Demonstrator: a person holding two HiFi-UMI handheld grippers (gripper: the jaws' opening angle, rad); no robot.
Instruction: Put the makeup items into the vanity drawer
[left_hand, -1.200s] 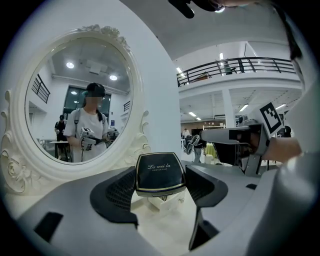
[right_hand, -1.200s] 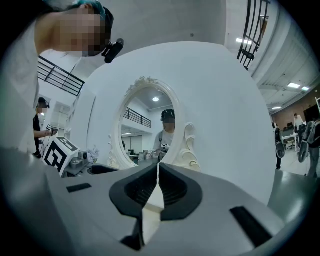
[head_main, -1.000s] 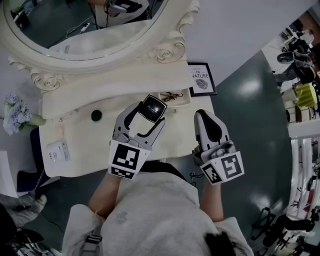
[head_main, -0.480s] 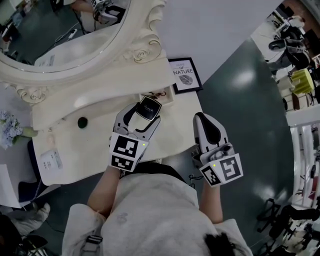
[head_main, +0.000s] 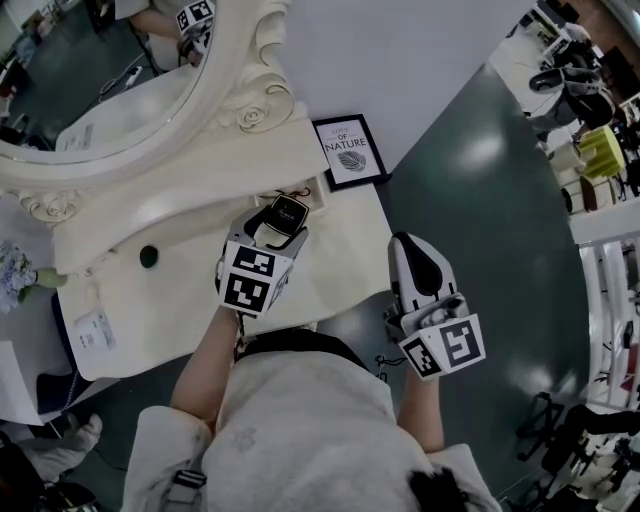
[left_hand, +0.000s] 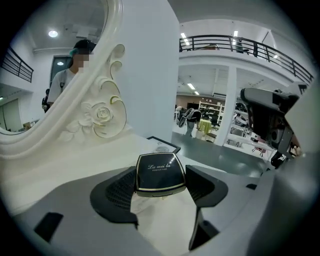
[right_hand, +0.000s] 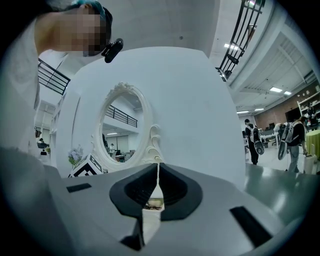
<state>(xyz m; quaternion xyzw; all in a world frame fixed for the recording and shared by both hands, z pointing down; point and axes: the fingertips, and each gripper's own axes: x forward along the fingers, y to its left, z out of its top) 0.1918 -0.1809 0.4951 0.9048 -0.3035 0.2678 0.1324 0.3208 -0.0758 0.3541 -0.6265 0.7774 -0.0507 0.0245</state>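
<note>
My left gripper (head_main: 283, 218) is clamped on the black compact (left_hand: 160, 172), arm reaching forward over the vanity's (head_main: 160, 300) right rear corner, just short of the small drawer (head_main: 312, 192). My right gripper (head_main: 405, 243) (jaws pressed together, nothing between) hangs beyond the right edge.

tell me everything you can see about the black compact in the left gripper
The compact is a flat, rounded-square case, glossy black like plastic, with a thin gold line round the lid and pale script reading La mei la. It is closed, lid up and about level. The left gripper clamps it by two opposite sides, jaws pressed against its edges, holding it over the cream vanity top. Nothing else seems to touch it.
</note>
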